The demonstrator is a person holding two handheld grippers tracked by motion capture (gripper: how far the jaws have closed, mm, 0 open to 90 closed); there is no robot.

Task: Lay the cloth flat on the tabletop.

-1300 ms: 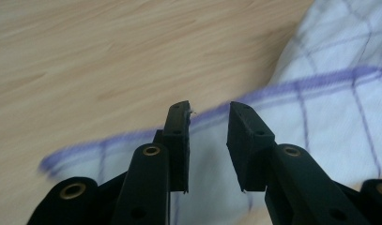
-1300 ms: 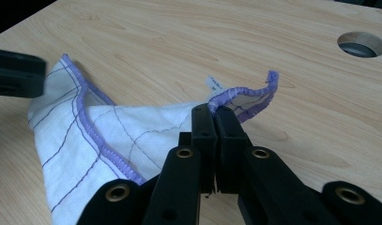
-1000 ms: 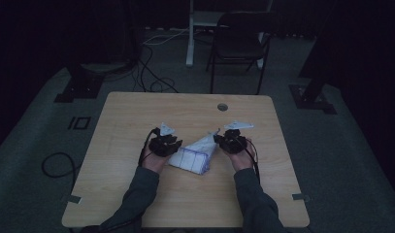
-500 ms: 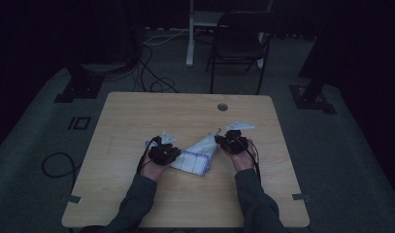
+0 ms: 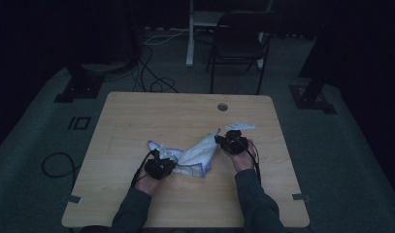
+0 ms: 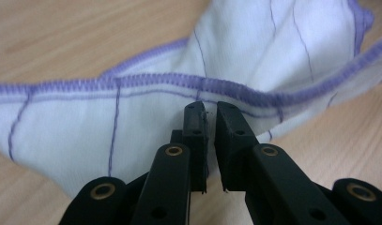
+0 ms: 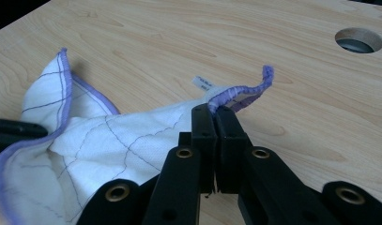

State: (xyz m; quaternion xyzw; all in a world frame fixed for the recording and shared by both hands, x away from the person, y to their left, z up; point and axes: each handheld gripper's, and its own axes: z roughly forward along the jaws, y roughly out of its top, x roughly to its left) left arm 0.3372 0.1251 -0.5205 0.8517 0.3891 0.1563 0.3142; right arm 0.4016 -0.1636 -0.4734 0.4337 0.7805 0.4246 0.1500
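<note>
A white cloth point(image 5: 195, 155) with thin purple lines and a purple hem lies rumpled on the wooden table point(image 5: 185, 111). My right gripper point(image 5: 218, 140) is shut on the cloth's right corner. In the right gripper view that corner point(image 7: 240, 96) curls up out of the gripper point(image 7: 214, 112) and sits a little above the wood. My left gripper point(image 5: 170, 156) is at the cloth's left side. In its own view the left gripper point(image 6: 211, 110) has just been closing, a narrow gap remains, and the purple hem point(image 6: 146, 83) runs across right at the tips.
A round cable hole point(image 5: 222, 107) is in the table's far middle and also appears as a hole point(image 7: 359, 40) in the right gripper view. A dark chair point(image 5: 238, 43) stands beyond the far edge. Cables point(image 5: 151, 73) lie on the floor at back left.
My left gripper has come toward the near edge and down to the cloth's left hem, and its jaws have narrowed. The cloth's left side has spread out. The right gripper has kept still.
</note>
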